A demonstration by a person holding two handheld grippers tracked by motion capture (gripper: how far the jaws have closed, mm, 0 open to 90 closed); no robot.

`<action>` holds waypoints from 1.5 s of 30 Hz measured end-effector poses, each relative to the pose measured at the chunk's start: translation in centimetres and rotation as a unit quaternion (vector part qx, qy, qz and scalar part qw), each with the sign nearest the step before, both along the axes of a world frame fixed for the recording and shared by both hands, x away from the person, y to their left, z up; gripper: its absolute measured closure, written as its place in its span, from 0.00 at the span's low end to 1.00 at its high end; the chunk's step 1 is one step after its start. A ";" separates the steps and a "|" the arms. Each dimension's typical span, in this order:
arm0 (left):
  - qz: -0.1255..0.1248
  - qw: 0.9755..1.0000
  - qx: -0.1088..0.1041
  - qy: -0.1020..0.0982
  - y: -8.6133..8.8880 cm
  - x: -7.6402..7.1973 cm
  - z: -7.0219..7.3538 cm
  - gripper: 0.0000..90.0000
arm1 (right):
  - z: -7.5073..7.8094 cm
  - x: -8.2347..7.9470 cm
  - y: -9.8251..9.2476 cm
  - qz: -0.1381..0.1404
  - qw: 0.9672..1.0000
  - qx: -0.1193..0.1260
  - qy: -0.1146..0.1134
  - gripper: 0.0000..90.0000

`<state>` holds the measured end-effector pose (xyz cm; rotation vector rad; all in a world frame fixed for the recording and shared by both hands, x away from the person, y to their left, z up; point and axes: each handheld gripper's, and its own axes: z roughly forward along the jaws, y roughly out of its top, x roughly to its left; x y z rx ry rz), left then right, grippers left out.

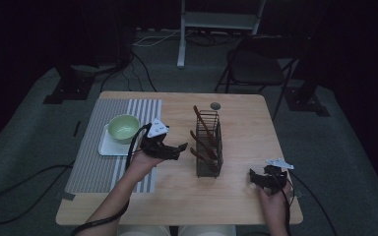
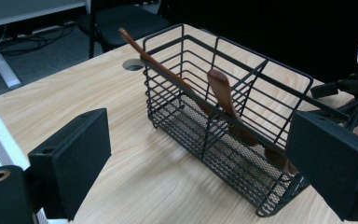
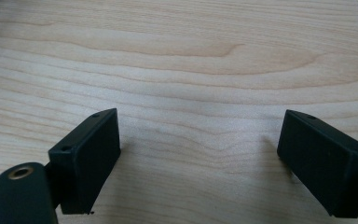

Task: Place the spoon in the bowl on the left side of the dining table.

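Note:
A black wire basket stands upright at the middle of the wooden table and holds several brown wooden utensils. My left gripper hovers just left of the basket, open and holding nothing. In the left gripper view the basket lies beyond the wide-apart jaws, with a wooden spoon leaning on its divider and a long handle poking over the far rim. My right gripper sits near the table's front right, open, over bare wood.
A green bowl rests on a white square plate on a striped placemat at the left. A round cable hole lies behind the basket. A folding chair stands beyond the table.

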<state>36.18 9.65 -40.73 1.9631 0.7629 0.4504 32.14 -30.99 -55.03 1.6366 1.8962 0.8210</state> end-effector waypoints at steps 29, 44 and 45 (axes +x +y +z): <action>-0.038 0.999 -0.008 0.018 -3.0 2.2 -0.5 0.67 | 0.0 0.0 0.0 0.000 1.000 0.000 0.000 0.14; -0.061 0.998 -0.017 0.019 -3.5 1.7 -0.8 0.90 | 0.0 0.0 0.0 0.000 1.000 0.000 0.000 0.14; -0.064 0.997 -0.024 0.020 -3.5 1.7 -0.8 0.92 | 0.0 0.0 0.0 0.000 1.000 0.000 0.000 0.14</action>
